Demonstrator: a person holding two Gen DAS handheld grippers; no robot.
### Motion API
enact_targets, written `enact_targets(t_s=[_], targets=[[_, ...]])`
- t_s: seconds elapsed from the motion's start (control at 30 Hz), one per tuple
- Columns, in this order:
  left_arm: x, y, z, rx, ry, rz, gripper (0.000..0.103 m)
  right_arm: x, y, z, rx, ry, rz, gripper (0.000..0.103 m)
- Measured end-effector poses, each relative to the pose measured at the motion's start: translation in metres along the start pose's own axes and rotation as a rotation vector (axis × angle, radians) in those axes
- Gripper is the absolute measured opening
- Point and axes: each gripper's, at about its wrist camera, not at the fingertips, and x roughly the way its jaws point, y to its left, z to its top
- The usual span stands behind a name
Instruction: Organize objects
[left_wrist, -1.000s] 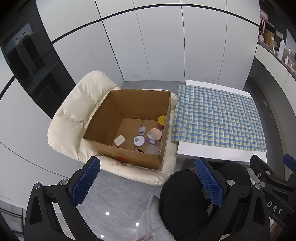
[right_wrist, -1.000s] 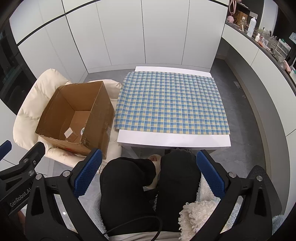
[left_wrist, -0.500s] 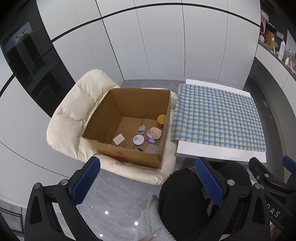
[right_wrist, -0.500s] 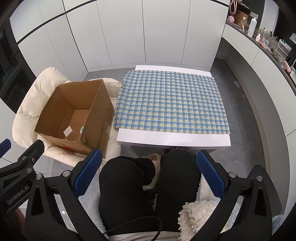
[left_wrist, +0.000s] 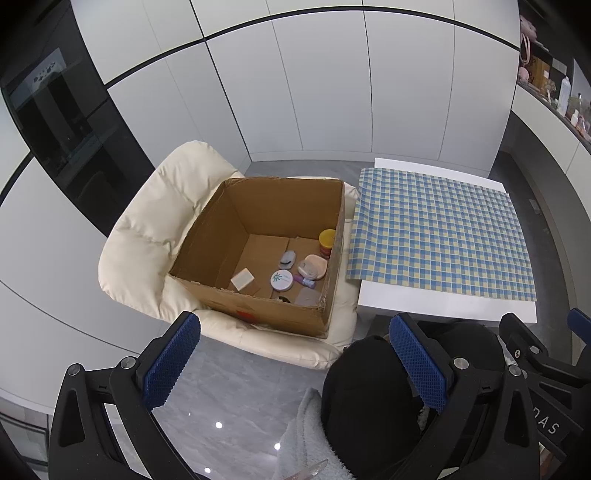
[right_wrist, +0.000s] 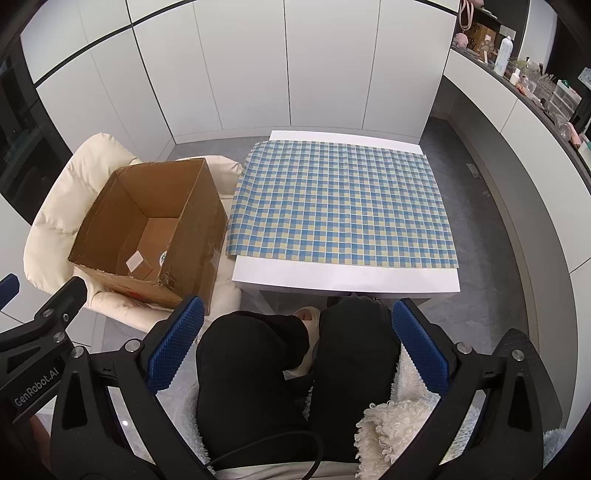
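On the cream padded chair (left_wrist: 147, 236) at the left of the scene sits the open brown cardboard box (left_wrist: 218, 229), just beside the low white table (right_wrist: 347, 277) with its blue-and-yellow checked cloth (right_wrist: 340, 206). Down on the box floor, toward its right side, lie the small things: a round white tin with a green leaf print (left_wrist: 282, 280), a pale square pad (left_wrist: 242, 279), a peach-coloured compact (left_wrist: 314, 266), a grey oval case (left_wrist: 287, 259), a small purple tube (left_wrist: 305, 283) and a yellow-lidded jar (left_wrist: 327, 242) tucked against the right wall.

The left gripper (left_wrist: 295, 358) hangs above the near edge of the chair, blue-padded jaws spread wide, nothing between them. The right gripper (right_wrist: 295, 341) hovers over the person's black-clad knees (right_wrist: 258, 354) at the table's near edge, jaws just as wide and empty. From the right wrist view only the square pad and a sliver of the tin show inside the box.
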Motion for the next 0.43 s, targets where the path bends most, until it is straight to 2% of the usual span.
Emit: enact_targets(t_s=[0.43], targets=[[-0.0003,-0.0043,-0.0002,0.006,-0.002,0.013,0.102,0.0029,-0.0019,-0.0009,0.000,0.003,-0.007,0.103]])
